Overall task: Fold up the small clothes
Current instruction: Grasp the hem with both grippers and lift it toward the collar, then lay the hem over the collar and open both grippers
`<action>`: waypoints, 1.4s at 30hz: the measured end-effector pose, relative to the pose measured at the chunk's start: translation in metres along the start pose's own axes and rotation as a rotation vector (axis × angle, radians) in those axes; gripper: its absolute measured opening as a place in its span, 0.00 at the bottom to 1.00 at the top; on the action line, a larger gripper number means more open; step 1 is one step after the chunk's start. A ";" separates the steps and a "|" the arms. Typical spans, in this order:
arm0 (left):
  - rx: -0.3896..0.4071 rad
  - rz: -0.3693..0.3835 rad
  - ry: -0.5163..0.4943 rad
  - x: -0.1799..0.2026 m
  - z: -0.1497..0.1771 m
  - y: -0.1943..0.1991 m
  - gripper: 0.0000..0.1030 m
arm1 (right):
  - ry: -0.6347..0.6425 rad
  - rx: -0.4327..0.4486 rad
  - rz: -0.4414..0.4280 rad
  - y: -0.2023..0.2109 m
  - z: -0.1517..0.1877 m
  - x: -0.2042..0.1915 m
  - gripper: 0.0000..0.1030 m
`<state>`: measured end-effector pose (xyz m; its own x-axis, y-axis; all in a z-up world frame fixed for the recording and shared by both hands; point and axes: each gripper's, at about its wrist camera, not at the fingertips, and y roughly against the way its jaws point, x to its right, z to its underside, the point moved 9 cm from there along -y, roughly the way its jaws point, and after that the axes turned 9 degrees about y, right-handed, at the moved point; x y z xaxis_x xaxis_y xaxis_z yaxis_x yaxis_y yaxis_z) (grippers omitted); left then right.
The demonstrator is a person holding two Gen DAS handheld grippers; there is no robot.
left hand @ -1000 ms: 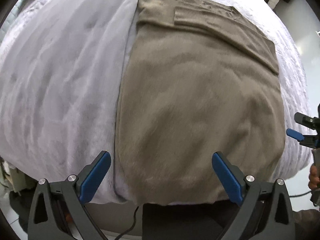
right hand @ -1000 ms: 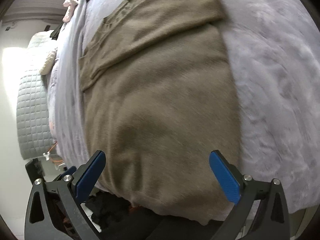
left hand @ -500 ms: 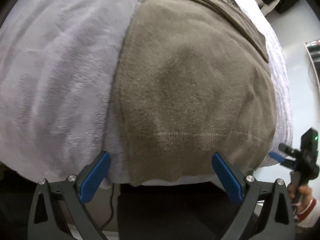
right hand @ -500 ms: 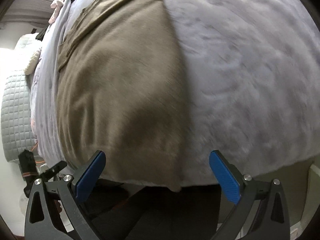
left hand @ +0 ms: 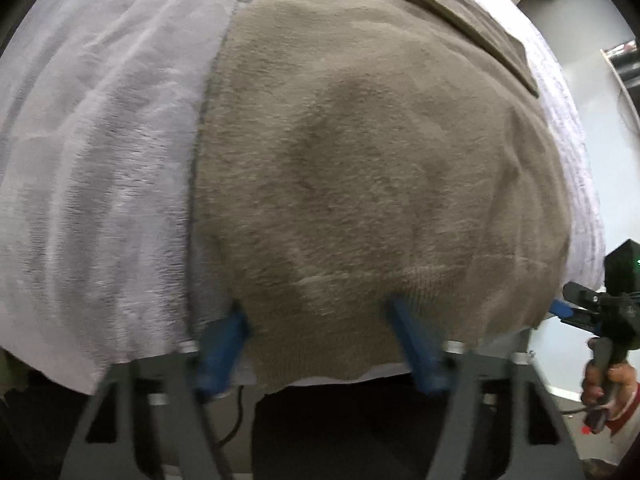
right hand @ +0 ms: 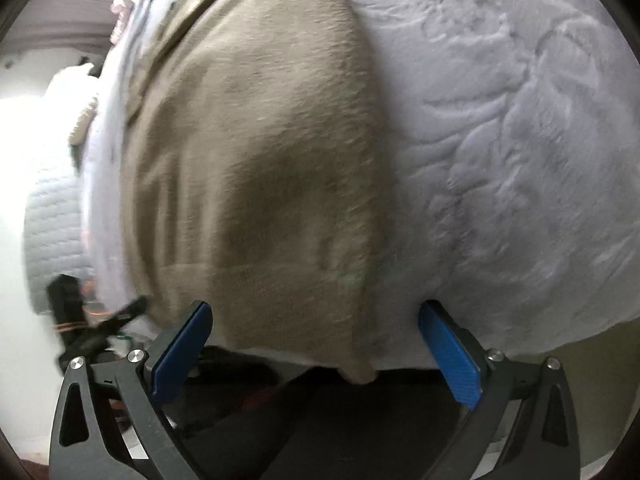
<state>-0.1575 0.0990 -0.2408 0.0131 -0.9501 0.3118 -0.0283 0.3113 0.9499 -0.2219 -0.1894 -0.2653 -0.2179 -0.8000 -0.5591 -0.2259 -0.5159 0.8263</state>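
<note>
A tan knit sweater (left hand: 360, 168) lies flat on a pale lilac fluffy blanket (left hand: 100, 160), its sleeve folded across the far end. Its ribbed hem hangs slightly over the near bed edge. My left gripper (left hand: 320, 344) is open, its blue fingers straddling the hem's left part. My right gripper (right hand: 316, 340) is open, straddling the hem's right corner (right hand: 360, 372); the sweater (right hand: 260, 152) fills the left of that view. The right gripper (left hand: 592, 312) also shows in the left wrist view, and the left gripper (right hand: 96, 328) in the right wrist view.
The blanket (right hand: 520, 140) spreads right of the sweater. A quilted grey headboard or cushion (right hand: 48, 232) stands at the left. A cable (left hand: 236, 420) hangs below the bed edge. Dark floor lies under the edge.
Both grippers have moved down and forward to the sweater's near hem. The hem now lies between the fingers of each. The left gripper's fingers stand closer together than before.
</note>
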 end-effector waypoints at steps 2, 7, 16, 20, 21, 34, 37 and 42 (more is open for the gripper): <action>0.000 0.028 0.010 0.000 -0.002 0.003 0.31 | -0.028 -0.008 -0.057 -0.001 0.003 -0.007 0.69; -0.015 0.160 0.064 0.007 -0.010 0.022 0.12 | -0.090 -0.053 -0.106 -0.013 0.008 -0.008 0.09; 0.091 0.305 0.114 0.029 -0.060 0.085 0.12 | -0.145 0.145 -0.477 0.067 -0.049 -0.057 0.09; 0.156 0.317 0.099 0.041 -0.104 0.110 0.12 | -0.123 0.201 -0.531 0.092 -0.099 -0.071 0.09; 0.180 0.324 0.097 0.048 -0.121 0.118 0.12 | -0.112 0.216 -0.545 0.099 -0.115 -0.075 0.09; 0.314 0.296 0.064 0.093 -0.293 0.130 0.12 | -0.035 0.313 -0.607 0.136 -0.283 -0.096 0.09; 0.326 0.269 0.069 0.102 -0.330 0.109 0.12 | -0.053 0.311 -0.607 0.124 -0.324 -0.090 0.09; 0.311 0.194 0.084 0.106 -0.382 0.059 0.12 | -0.114 0.274 -0.585 0.084 -0.387 -0.073 0.09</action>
<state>0.2242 0.0245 -0.1427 0.0590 -0.8650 0.4982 -0.3403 0.4518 0.8247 0.1424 -0.2926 -0.1286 -0.0820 -0.3656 -0.9271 -0.5683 -0.7470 0.3449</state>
